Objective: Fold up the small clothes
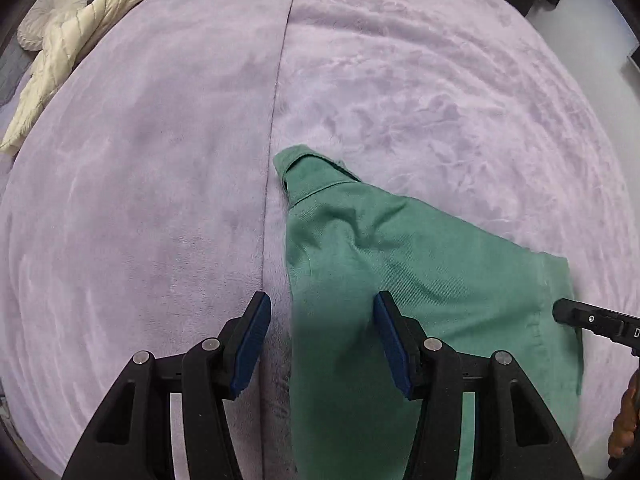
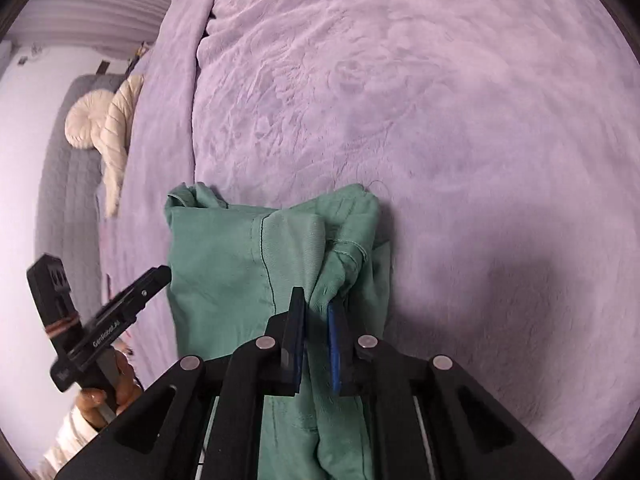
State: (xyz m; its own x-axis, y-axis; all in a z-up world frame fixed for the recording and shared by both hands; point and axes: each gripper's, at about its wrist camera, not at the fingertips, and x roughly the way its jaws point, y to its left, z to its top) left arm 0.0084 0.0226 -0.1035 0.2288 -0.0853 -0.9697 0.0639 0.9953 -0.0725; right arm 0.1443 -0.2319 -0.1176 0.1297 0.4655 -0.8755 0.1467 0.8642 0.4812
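Right wrist view shows what the left cannot: the right gripper (image 2: 316, 312) clamped on a bunched fold of the green garment (image 2: 224, 256), pointing steeply down at the lilac blanket (image 2: 440, 120). It also shows the hand (image 2: 108, 396) holding the left gripper (image 1: 322, 312). Left wrist view shows that gripper's jaws apart over the garment's left edge, gripping nothing, beside the blanket's seam (image 1: 276, 120). A cream quilted jacket (image 1: 60, 52) lies at the bed's far-left corner.
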